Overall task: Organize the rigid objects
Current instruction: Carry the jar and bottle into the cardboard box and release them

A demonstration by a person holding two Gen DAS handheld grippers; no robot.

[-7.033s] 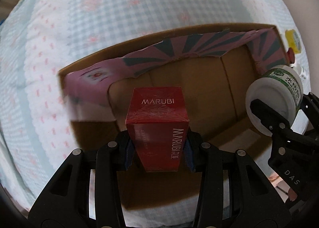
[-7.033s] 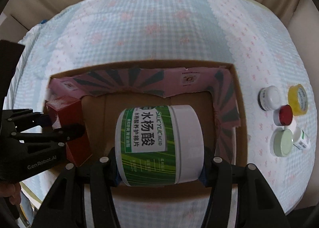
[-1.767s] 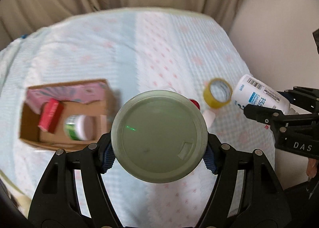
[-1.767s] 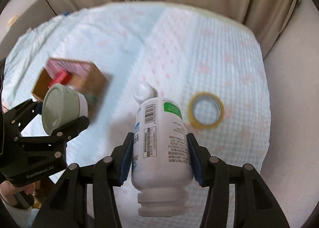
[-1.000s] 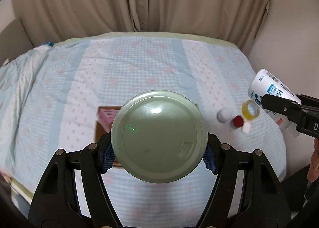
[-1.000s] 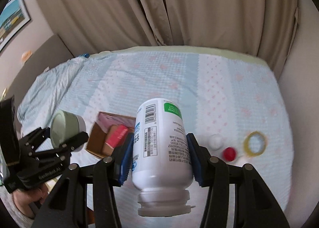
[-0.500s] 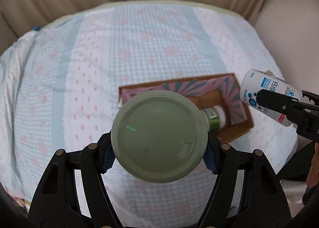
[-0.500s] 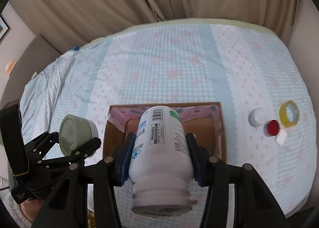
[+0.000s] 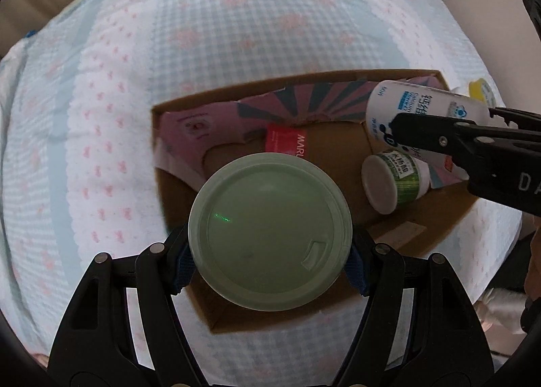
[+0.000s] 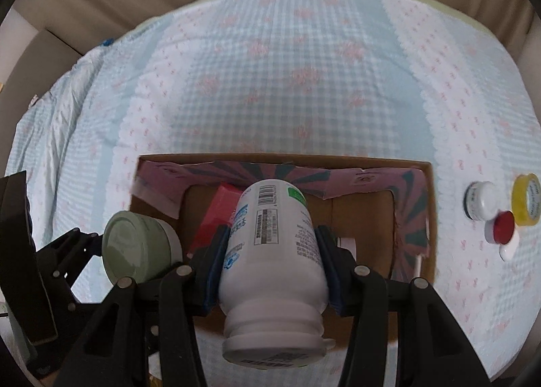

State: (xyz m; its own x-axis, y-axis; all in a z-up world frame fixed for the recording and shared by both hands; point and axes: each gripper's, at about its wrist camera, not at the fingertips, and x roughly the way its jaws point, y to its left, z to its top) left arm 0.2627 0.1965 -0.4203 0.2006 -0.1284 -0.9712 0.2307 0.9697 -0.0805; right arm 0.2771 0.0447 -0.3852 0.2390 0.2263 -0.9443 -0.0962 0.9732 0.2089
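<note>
Fingers: left gripper (image 9: 268, 258), both blue pads pinching the sides of a pale green jar (image 9: 269, 232), lid end toward the lens. Right gripper (image 10: 272, 270), pads clamped on the body of a white bottle (image 10: 272, 245), cap end nearest the camera, base pointing away and down. Both loads hang over the box, neither resting on anything that can be seen.

Bed (image 10: 304, 82): blue-and-white checked cover with pink motifs; bears everything below.

Cardboard box (image 10: 431, 218): open-topped, pink and dark striped flaps folded inward along the far and right walls. Stands on the near middle of the bed.

Box contents: red carton (image 9: 287, 142), at the far left of the floor, partly hidden behind the green jar. Green-labelled white tub (image 9: 394, 180), lying on its side at the right of the floor.

Loose items, right of the box on the cover: yellow tape roll (image 10: 525, 199), farthest right; white-lidded jar (image 10: 481, 199) just beside it; red cap (image 10: 502, 222) nearer, touching or almost touching a small white piece (image 10: 508, 250) (cannot tell which).

Step in hand, by judgement: carrying two items to the box for depositing; roughly half the objects are boxed or in transit.

Next move calls for: lowering each load into bare floor, the jar left of centre near the carton, the bottle between carton and tub, then parting the pads only once each rests. The bottle's round body may roll if set on its side.
</note>
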